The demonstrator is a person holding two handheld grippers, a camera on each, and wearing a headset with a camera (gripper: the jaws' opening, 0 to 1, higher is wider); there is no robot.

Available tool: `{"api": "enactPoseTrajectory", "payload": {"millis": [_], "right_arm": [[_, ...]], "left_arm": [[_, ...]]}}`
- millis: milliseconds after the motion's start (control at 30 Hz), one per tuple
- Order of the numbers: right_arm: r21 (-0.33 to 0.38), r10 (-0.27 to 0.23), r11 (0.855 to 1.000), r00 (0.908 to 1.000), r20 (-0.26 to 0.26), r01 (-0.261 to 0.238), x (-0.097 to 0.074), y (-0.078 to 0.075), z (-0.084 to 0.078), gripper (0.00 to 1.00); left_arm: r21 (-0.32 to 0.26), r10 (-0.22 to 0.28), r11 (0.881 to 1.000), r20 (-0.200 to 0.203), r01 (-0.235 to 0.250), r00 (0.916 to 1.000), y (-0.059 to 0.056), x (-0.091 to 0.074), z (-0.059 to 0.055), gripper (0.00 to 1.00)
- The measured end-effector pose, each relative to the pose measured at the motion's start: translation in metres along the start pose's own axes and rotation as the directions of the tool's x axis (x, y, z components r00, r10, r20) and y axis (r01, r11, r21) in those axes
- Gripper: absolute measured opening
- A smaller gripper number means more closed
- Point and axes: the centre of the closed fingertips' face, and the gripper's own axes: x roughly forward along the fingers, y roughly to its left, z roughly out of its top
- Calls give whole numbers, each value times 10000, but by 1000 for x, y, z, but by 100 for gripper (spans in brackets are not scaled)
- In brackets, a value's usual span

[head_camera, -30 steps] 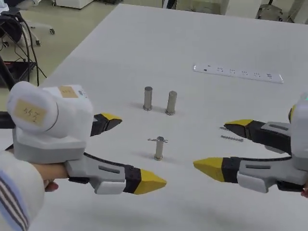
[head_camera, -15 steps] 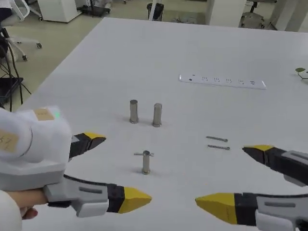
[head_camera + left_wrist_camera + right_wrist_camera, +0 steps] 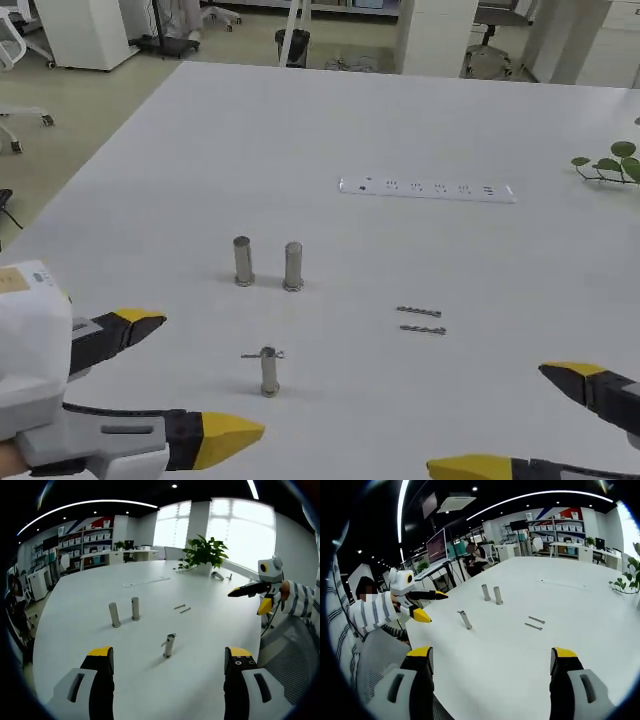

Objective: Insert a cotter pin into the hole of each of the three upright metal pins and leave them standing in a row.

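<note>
My left claw [image 3: 200, 375] and right claw [image 3: 495, 418] hung open, empty, at frame bottom. One fitted metal pin [image 3: 268, 370] stood lower centre, two bare pins [image 3: 242, 261] mid-frame, loose cotter pins [image 3: 419, 312] right of centre. I judged the thin cotter pins could slip my pinch, or a jaw topple an upright.
</note>
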Motion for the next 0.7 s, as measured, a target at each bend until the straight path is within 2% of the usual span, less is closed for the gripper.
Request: {"api": "enactPoseTrajectory", "payload": {"millis": [233, 433, 533, 633, 700], "right_arm": [[184, -319, 9993, 9995, -57, 320, -6, -4, -6, 96], [330, -465, 9983, 9988, -165, 471, -10, -8, -12, 95], [404, -517, 9978, 9985, -185, 524, -12, -10, -14, 95], [526, -541, 9971, 9983, -236, 552, -12, -12, -17, 95], [603, -569, 9965, 9980, -263, 584, -13, -13, -19, 95]], "left_arm": [[-146, 246, 9996, 130, -244, 9996, 14, 4, 9, 88], [-48, 497, 9988, 221, -496, 9985, 30, 10, 20, 84], [15, 496, 9988, 207, -496, 9986, 34, 14, 24, 84], [677, 472, 9966, 93, -477, 9988, 35, 21, 28, 81], [653, 406, 9970, 80, -410, 9991, 35, 25, 32, 81]]}}
